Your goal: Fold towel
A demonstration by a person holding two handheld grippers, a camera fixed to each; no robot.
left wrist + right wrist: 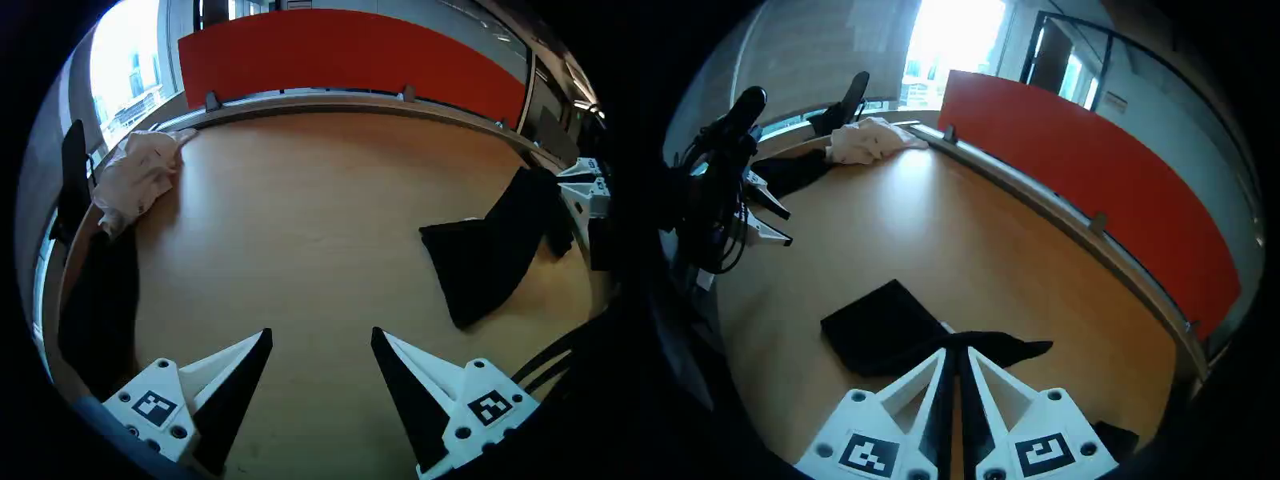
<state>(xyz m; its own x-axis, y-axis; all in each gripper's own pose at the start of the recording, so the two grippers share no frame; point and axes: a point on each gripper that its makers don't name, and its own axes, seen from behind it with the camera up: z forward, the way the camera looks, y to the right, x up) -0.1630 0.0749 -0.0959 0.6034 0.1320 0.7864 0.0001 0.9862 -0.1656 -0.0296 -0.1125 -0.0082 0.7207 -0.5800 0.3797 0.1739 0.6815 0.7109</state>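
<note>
Left gripper view looks across a wooden table (pixel 320 200) with the left gripper (pixel 320 332) low over the near edge, its two fingers spread wide and holding nothing. The black towel (pixel 480 264) lies toward the table's right edge. Its long axis runs from a blunt end near the middle of the near side up and away to the right edge. There its raised end meets the right gripper (pixel 588 188).

In the right gripper view the right gripper (pixel 958 350) has its fingers pressed almost together, pinching a narrow fold of the towel (pixel 880 328). The flat, roughly square part spreads away to the left of the fingers, and a thin tail points right.

Bare wood lies open between the towel and the far edge, and across the whole middle of the table (pixel 960 232). A red divider (pixel 344 56) stands along the far edge. A crumpled pale cloth (pixel 140 176) sits in the far left corner, well apart from the towel. A dark chair (pixel 74 176) stands beyond the left edge. The left gripper (pixel 788 228) shows off the table's left side, trailing cables.

Square black-and-white marker patterns sit on each finger base (patterns, not words). A small sign (pixel 1114 102) on the far wall is too small to read.
</note>
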